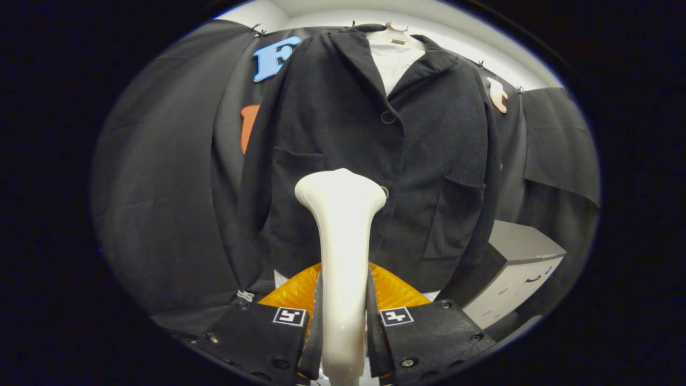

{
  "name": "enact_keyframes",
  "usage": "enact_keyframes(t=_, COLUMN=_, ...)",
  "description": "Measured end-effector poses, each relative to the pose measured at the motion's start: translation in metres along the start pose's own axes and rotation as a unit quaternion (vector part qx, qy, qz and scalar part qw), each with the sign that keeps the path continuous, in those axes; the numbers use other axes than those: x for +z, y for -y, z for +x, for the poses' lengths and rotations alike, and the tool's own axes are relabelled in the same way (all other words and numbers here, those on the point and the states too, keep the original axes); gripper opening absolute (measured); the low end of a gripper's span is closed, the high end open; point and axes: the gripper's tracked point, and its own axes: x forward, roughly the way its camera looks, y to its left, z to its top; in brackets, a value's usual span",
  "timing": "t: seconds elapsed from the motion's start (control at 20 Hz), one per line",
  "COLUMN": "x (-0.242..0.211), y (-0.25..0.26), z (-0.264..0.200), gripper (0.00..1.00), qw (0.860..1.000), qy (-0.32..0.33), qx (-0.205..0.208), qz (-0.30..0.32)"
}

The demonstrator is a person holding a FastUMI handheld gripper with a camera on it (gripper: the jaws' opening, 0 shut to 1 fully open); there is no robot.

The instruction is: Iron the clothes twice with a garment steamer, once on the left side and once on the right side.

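No readable text, brand or number is seen; only two square coded markers (pixel 290 316) are carried on the gripper (pixel 343 316).

I see the garment steamer (pixel 341 252) as smooth, glossy plastic with a soft sheen along its neck; both fingers of my gripper (pixel 343 321) press its sides, their outer plates a grainy matt with shiny metal screws. The jacket (pixel 375 177) looks like thick, matt, slightly fuzzy cloth, and the shirt (pixel 394 61) under its collar a thinner, smoother fabric. The cabinet (pixel 517 268) beside the jacket has a smooth, matt painted look
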Motion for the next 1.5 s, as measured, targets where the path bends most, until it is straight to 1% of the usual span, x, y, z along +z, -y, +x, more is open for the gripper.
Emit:
enact_keyframes(t=0.25, x=-0.041, y=-0.007, z=0.003, gripper=0.37, qw=0.999, qy=-0.039, qx=0.006, qz=-0.01)
enact_keyframes(t=0.9, x=-0.112, y=0.002, z=-0.003, gripper=0.37, qw=0.992, qy=-0.121, qx=0.01, qz=-0.022)
enact_keyframes(t=1.1, x=-0.126, y=0.0, z=-0.016, gripper=0.37, qw=0.991, qy=-0.125, qx=0.025, qz=-0.032)
enact_keyframes(t=1.3, x=-0.129, y=0.007, z=-0.031, gripper=0.37, qw=0.991, qy=-0.124, qx=0.028, qz=-0.034)
enact_keyframes(t=1.4, x=-0.118, y=0.019, z=-0.046, gripper=0.37, qw=0.994, qy=-0.099, qx=0.031, qz=-0.041)
enact_keyframes(t=1.5, x=-0.101, y=0.04, z=-0.067, gripper=0.37, qw=0.997, qy=-0.057, qx=0.026, qz=-0.043)
